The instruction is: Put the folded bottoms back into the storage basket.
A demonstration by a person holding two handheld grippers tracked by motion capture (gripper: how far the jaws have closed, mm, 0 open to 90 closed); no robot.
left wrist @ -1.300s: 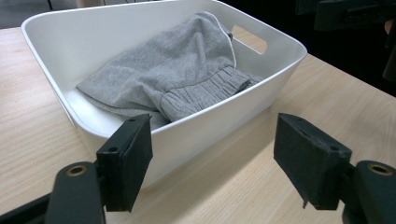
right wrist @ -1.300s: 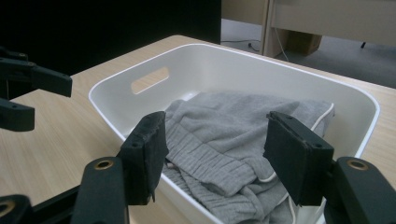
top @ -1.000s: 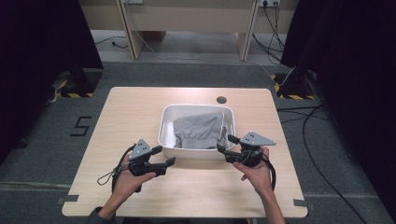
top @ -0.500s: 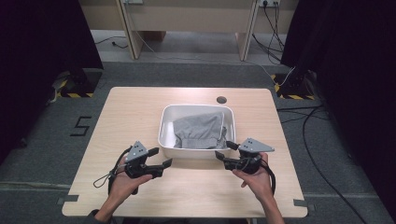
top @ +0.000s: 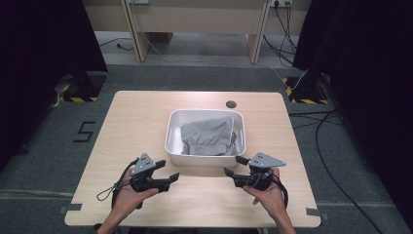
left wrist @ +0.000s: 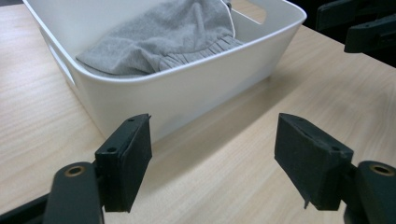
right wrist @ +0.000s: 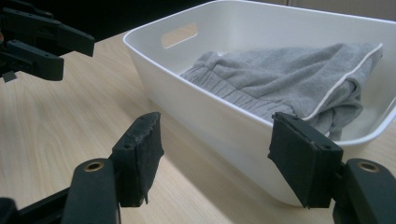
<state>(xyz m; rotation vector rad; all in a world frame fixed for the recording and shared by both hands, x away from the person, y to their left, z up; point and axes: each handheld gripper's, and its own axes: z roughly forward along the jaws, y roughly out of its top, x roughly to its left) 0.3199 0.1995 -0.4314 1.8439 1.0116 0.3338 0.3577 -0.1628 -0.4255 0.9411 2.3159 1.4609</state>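
Fingers on both of my grippers stand spread wide with nothing between them: the left gripper and the right gripper sit low over the worktop, on the near side of the white tub. Compared with a second ago, I have drawn both hands back toward myself and dropped them closer to the wood; they were up near the tub's front rim and are now apart from it. I read that as a reset before the reach, not a grasp under way, so the work on the garment has yet to begin.

Going down in size: the worktop is pale wood; the tub stands near its centre, upright, with cut-out handles in its end walls. Inside lies the grey garment, a soft fleecy knit, bunched rather than folded, its ribbed waistband toward the front wall. A thin white cord runs along one edge.
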